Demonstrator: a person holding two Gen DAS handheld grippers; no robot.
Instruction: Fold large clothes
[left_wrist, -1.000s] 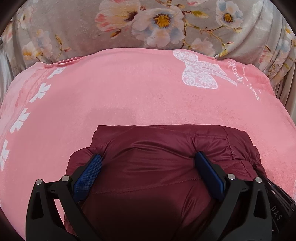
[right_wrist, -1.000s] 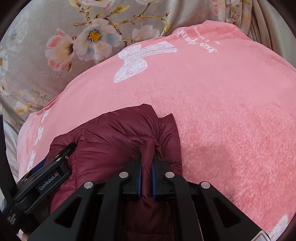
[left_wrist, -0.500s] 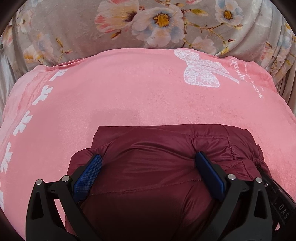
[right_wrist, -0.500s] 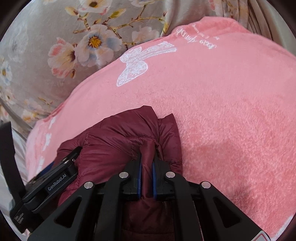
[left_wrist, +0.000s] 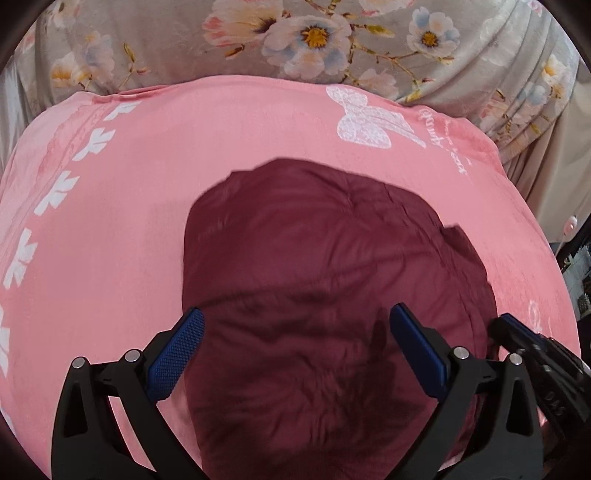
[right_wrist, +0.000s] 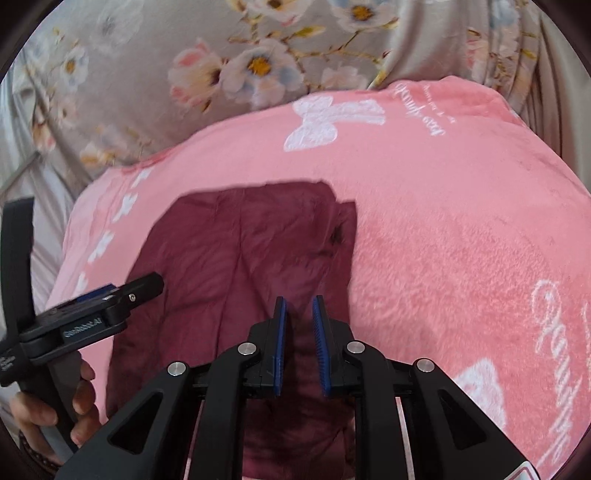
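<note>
Both tongs hover over a folded maroon puffer jacket (left_wrist: 332, 295) and neither one grips it. From the left wrist view, the left tongs (left_wrist: 295, 343) stand wide apart, their blue pads (left_wrist: 177, 354) spread over the near part of the jacket with only its quilted cloth seen below and between them, nothing pressed. From the right wrist view, the right tongs (right_wrist: 299, 343) show a narrow gap between their blue pads; they have just been opening, and the jacket's cloth lies beneath the gap, free of the pads. The jacket rests as a compact, roughly squared bundle on a pink fleece blanket (left_wrist: 221, 122), toward the blanket's near middle, its far edge fairly straight and a small flap sticking out at its far right corner. The blanket bears a white lace-patterned butterfly (left_wrist: 365, 122) with some white script beside it on the far right, and a row of white leaf shapes (left_wrist: 55, 192) down its left side. Beyond the blanket, at the far side, lies a grey bedcover printed with pale flowers (left_wrist: 314, 37). In the right wrist view the left tongs' black body comes in from the left edge above the jacket's left side, and a person's hand (right_wrist: 48, 410) grips its handle at the near left. Both pictures are blurred in places, mostly along the jacket's edges.
</note>
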